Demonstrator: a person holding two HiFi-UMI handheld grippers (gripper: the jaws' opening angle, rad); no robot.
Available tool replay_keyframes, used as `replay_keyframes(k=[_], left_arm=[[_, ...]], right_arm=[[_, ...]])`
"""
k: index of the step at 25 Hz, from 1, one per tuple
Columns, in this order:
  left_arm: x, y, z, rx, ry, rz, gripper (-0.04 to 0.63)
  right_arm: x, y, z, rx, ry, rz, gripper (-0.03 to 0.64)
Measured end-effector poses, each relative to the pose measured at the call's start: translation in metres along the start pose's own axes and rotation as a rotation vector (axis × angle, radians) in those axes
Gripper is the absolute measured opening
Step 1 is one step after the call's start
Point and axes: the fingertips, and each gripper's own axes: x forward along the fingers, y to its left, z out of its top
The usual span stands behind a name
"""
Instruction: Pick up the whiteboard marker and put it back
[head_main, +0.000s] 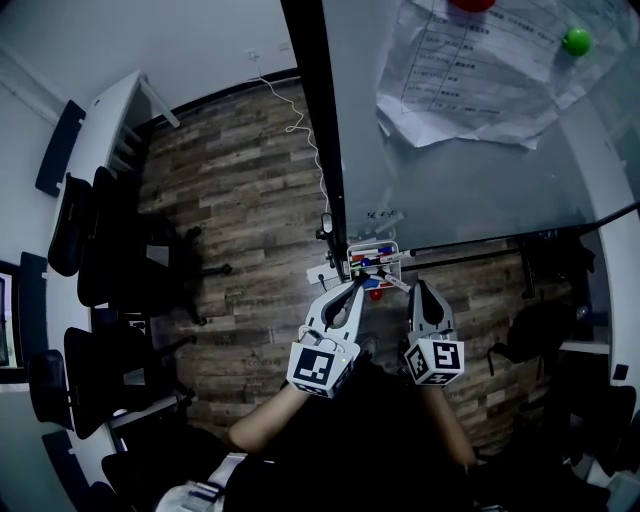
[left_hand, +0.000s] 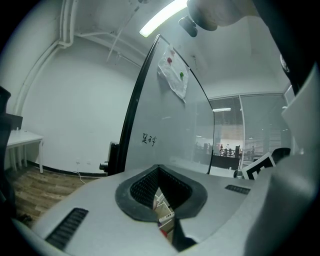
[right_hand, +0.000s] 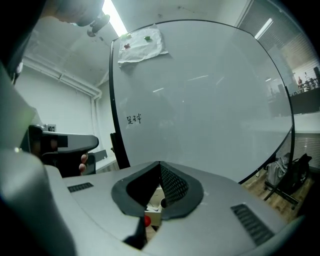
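Two grippers were held side by side just below the whiteboard (head_main: 470, 180), both aimed at the small tray (head_main: 372, 244) fixed to its lower edge. The whiteboard markers (head_main: 375, 262) were seen lying crowded in that tray, with a red object (head_main: 375, 294) just beneath it. One pale marker (head_main: 392, 282) jutted out of the tray toward the right gripper (head_main: 414, 288).

The right gripper was clenched, its jaws pressed together at the tips. In the right gripper view only the tray and the red object showed through the gap behind the tips. Whether the jutting marker's end was pinched there could not be told. The left gripper (head_main: 354, 287) was likewise closed, with nothing made out between its jaws and its tip close against the tray's near edge.

The pick-up step was judged to be in hand, and no marker had yet been carried clear of the tray. For the next move, a firm hold on a single marker would be needed first. It would then have to be drawn out along its own length, so that its neighbours were not dragged out with it. A level path back into the tray would be called for afterwards.
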Motion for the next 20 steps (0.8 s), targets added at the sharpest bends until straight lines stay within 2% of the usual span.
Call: replay_keyframes(k=[7, 13, 20], left_arm=[[-0.01, -0.006, 0.005, 0.0, -0.017, 0.011, 0.008], [-0.025, -0.011, 0.01, 0.014, -0.038, 0.037, 0.008], [-0.034, -0.013, 0.016, 0.028, -0.057, 0.034, 0.008]], right_arm=[[-0.02, 0.009, 0.018, -0.012, -0.038, 0.009, 0.014], [-0.035, 0.025, 0.033, -0.032, -0.064, 0.051, 0.014], [-0.05, 0.037, 0.034, -0.033, -0.073, 0.064, 0.014]])
